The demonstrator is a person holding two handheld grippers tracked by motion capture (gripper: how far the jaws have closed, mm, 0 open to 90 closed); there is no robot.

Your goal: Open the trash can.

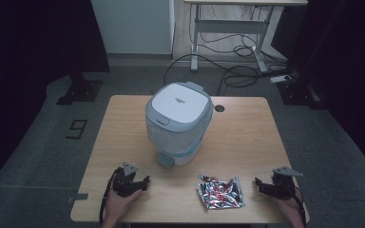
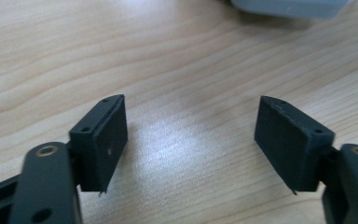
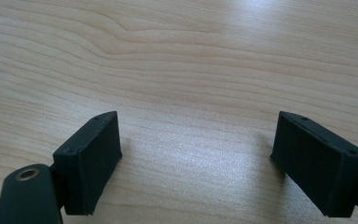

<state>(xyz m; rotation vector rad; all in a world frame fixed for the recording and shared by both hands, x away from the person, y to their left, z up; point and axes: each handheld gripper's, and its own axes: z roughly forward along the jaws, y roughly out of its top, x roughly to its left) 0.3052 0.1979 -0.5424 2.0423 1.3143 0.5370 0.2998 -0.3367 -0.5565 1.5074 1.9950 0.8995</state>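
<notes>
I rest my left claw (image 1: 145,182) and my right claw (image 1: 258,184) near the front edge of the surface (image 1: 247,137), both wide open and holding nothing. The shiny snack bag (image 1: 221,192) lies flat between them, closer to the right one. The bin (image 1: 178,122) stands in the middle, lid shut. I think nothing is done yet: the bag is not picked up.
</notes>
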